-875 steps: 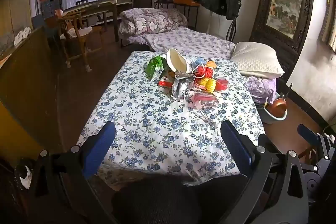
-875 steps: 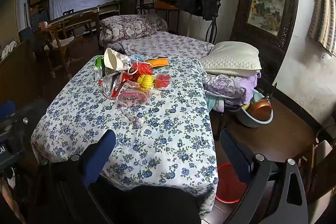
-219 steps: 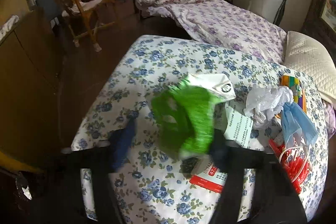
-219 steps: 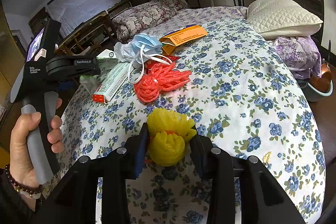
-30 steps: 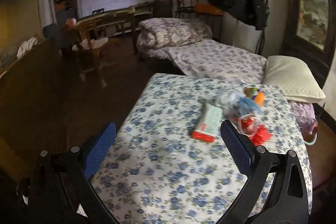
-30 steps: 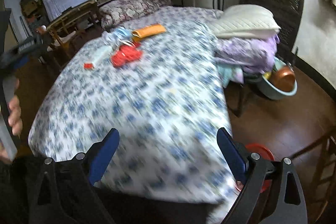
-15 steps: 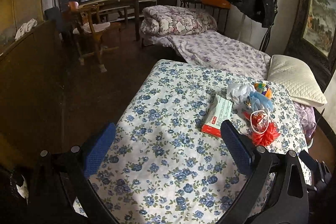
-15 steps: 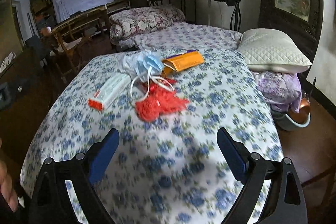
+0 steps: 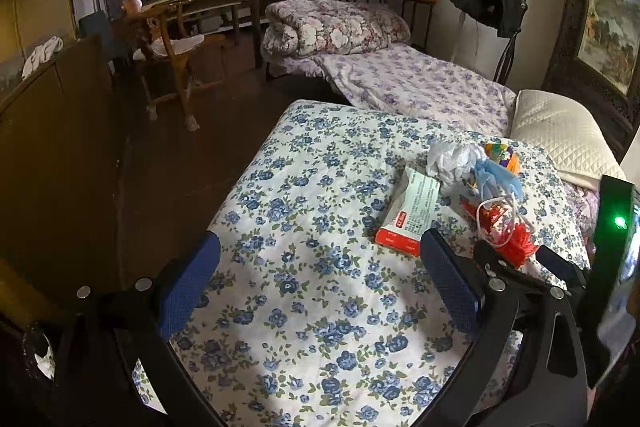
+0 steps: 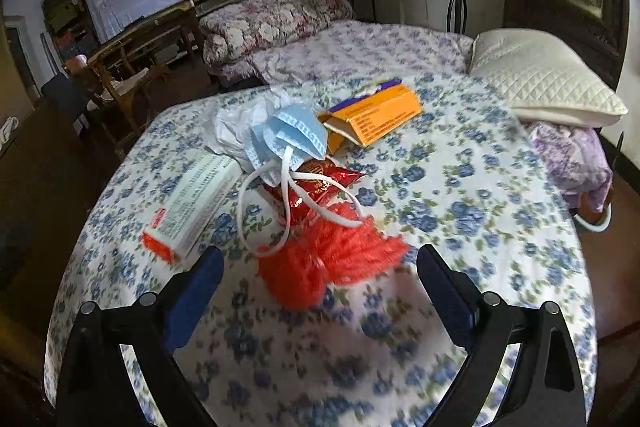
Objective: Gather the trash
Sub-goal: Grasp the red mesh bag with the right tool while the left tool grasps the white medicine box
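The left gripper [image 9: 318, 273] stood wide apart and empty over the flowered tablecloth [image 9: 304, 311]. Taking the red mesh bundle [image 10: 332, 261] as landmark: a white carton with a red end [image 10: 194, 201] lay to its left, near the right gripper's left finger. A blue face mask [image 10: 286, 139] and a red snack wrapper [image 10: 316, 183] lay just behind the bundle, the mask's straps trailing onto it. An orange box [image 10: 374, 119] lay farther behind, to the right. The right gripper [image 10: 320, 291] stood wide and empty, the bundle between its fingertips, untouched.
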The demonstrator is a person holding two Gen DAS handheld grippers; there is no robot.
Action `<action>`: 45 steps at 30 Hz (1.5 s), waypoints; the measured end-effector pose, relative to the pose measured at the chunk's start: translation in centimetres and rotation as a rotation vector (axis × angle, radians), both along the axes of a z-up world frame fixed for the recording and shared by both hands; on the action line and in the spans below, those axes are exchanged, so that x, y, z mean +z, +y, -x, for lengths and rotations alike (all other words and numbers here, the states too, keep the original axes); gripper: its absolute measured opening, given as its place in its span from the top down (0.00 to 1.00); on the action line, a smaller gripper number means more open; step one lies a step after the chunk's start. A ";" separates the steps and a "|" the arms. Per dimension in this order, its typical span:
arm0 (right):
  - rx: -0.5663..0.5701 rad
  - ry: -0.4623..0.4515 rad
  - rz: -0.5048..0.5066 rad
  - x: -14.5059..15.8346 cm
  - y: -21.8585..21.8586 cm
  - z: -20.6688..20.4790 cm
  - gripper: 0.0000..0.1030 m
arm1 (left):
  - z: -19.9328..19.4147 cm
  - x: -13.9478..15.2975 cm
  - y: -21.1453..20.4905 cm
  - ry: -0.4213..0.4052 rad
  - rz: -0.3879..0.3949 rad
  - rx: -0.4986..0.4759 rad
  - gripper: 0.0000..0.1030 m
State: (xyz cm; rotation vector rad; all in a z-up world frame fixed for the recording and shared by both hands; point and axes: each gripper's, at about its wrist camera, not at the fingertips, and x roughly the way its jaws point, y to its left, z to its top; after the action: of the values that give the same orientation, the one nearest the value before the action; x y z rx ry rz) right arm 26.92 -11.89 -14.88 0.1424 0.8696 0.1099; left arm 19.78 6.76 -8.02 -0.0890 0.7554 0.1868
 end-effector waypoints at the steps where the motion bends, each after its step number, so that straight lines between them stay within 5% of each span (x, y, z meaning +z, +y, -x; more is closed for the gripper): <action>1: -0.001 0.017 -0.008 -0.4 0.0 -0.3 0.08 | -0.1 -0.2 0.2 0.006 0.002 0.006 0.07; 10: -0.020 0.007 0.004 -0.4 -0.5 -0.4 0.45 | -0.9 -1.3 1.5 0.062 0.088 0.034 0.07; 17: -0.042 0.007 0.027 -0.2 -2.5 1.4 0.53 | -1.2 -1.7 1.3 0.071 0.050 0.042 0.07; 21: -0.037 0.009 0.020 -0.4 -3.7 2.6 0.48 | -3.0 -2.8 0.7 0.105 0.010 0.038 0.07; 23: -0.008 0.014 0.036 -0.6 -3.3 2.5 0.37 | -4.4 -3.6 0.4 0.133 0.015 0.020 0.07; 25: 0.034 0.031 0.078 -0.7 -2.2 2.2 0.16 | -5.2 -4.0 0.3 0.144 0.036 0.006 0.07; 27: 0.053 0.046 0.108 -0.9 -1.6 1.9 0.08 | -5.7 -4.2 0.1 0.149 0.042 -0.005 0.07; 30: 0.058 0.038 0.058 -0.8 -2.1 2.0 0.06 | -6.4 -4.3 -0.5 0.143 0.062 -0.041 0.07; 36: -0.004 0.022 -0.009 -0.6 -3.9 2.5 0.06 | -8.8 -6.4 -3.7 0.188 -0.058 -0.097 0.07; 40: -0.015 0.015 -0.052 -0.7 -4.9 2.9 0.06 | -10.1 -7.1 -4.8 0.181 -0.071 -0.114 0.07; 45: -0.014 0.019 -0.034 -0.7 -4.7 2.8 0.06 | -10.7 -8.1 -5.9 0.202 -0.064 -0.160 0.21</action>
State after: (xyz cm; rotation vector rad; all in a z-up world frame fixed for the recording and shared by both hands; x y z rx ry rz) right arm 24.12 -16.55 -15.59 0.1816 0.8854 0.1111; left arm 30.51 0.91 -16.09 0.0520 0.9533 0.0680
